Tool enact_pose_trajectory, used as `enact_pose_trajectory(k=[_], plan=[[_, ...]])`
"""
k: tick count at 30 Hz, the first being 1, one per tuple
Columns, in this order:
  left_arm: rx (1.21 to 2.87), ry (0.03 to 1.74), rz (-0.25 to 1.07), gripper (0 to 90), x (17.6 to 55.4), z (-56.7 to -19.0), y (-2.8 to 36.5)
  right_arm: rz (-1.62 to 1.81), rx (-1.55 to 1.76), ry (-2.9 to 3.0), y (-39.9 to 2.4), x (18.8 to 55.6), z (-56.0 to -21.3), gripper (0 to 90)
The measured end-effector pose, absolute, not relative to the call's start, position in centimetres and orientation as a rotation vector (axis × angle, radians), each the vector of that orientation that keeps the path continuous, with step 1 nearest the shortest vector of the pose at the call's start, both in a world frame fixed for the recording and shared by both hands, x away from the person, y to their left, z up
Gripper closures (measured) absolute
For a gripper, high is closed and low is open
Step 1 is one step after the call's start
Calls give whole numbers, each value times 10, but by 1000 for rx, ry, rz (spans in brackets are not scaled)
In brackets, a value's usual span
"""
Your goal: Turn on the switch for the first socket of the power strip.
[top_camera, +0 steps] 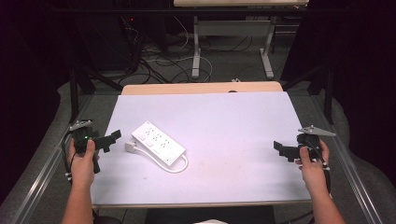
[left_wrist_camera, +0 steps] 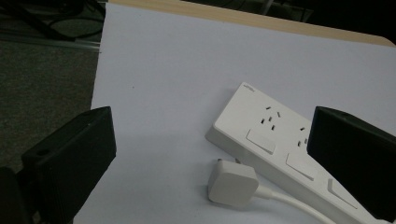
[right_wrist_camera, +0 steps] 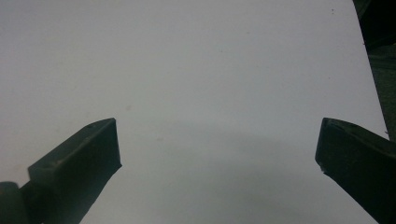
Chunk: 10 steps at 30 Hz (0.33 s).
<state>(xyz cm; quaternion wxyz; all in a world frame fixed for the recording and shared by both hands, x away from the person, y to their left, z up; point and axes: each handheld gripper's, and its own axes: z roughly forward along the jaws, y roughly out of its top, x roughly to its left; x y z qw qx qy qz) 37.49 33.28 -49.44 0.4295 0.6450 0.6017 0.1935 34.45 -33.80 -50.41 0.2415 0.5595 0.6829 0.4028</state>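
Note:
A white power strip (top_camera: 158, 143) lies at an angle on the white table top (top_camera: 224, 126), left of the middle. Its white plug (top_camera: 130, 146) rests beside its near-left end, and the cord (top_camera: 180, 167) loops round the strip's near end. My left gripper (top_camera: 112, 140) is at the table's left edge, open, its jaws pointing at the plug (left_wrist_camera: 232, 183) and the strip (left_wrist_camera: 275, 140) with nothing between them. At the right edge my right gripper (top_camera: 279, 149) is held open above bare table (right_wrist_camera: 210, 93), far from the strip.
A wooden edge (top_camera: 201, 87) borders the table's far side. Beyond it stand grey desk legs (top_camera: 196, 51) and loose cables (top_camera: 159, 63) on the floor. Metal rails (top_camera: 42, 172) run along both sides of the table.

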Motion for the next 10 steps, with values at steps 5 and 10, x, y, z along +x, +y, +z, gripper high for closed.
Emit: enact_pose_trajectory(k=[5,10], plan=[[1611,1501,487,12,374,-494,334,1102,1522,1881,-339,345,-504,0],[1598,1505,493,13,374,-495,334,1099,1528,1886,-338,345,-504,0]])
